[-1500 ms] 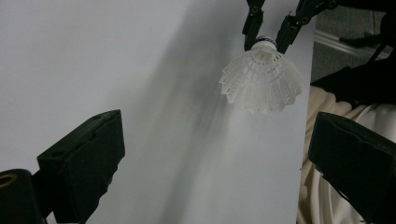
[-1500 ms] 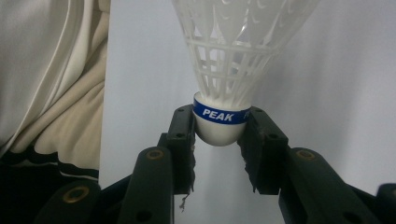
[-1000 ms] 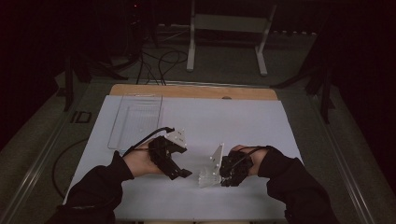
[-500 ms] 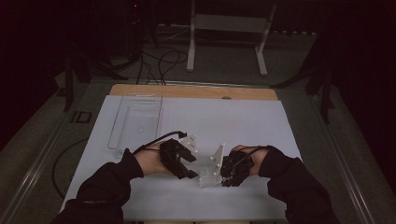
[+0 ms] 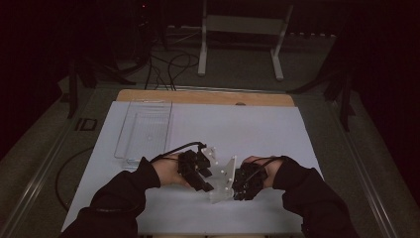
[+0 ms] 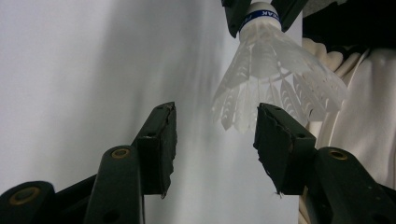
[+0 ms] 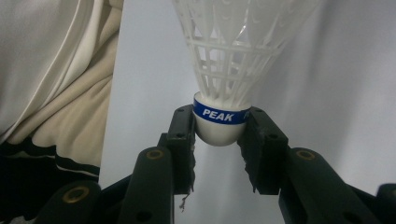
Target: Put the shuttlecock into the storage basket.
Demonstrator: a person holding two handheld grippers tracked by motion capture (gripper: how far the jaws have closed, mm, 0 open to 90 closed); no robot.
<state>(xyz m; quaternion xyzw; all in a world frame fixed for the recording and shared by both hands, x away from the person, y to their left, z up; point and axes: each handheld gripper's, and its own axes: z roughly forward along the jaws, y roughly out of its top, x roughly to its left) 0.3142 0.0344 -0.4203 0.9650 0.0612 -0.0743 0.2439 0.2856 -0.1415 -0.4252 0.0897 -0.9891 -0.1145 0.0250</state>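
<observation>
My right gripper point(image 7: 217, 135) has its jaws closed on the white cork base of a shuttlecock point(image 7: 224, 70), the pads seated just at the blue band printed PEAK, with the plastic skirt pointing away from me toward my other hand. My left gripper point(image 6: 212, 140) stands with its jaws wide apart and empty; seen along it, the rim of the shuttlecock's skirt point(image 6: 275, 74) hangs just beyond and between the two tips, not yet touched by either. Against the frames of a second ago, the left gripper point(image 5: 197, 171) has travelled rightward across the worktop point(image 5: 257, 129) and closed most of the gap to the right gripper point(image 5: 243, 182), which has held its place; the two now sit near each other at the near edge in the high view. I judge this to be the approach to a hand-over or a two-handed hold of the shuttlecock, with the left jaws lined up on the skirt but the second grip not yet made; the skirt is thin and springy and would likely deform if pinched hard. Outward from the grippers, the white sheet over the worktop is bare around my hands. A clear plastic tray point(image 5: 143, 130) lies well apart at the far left; as far as the dim high view allows, I see nothing in it.
</observation>
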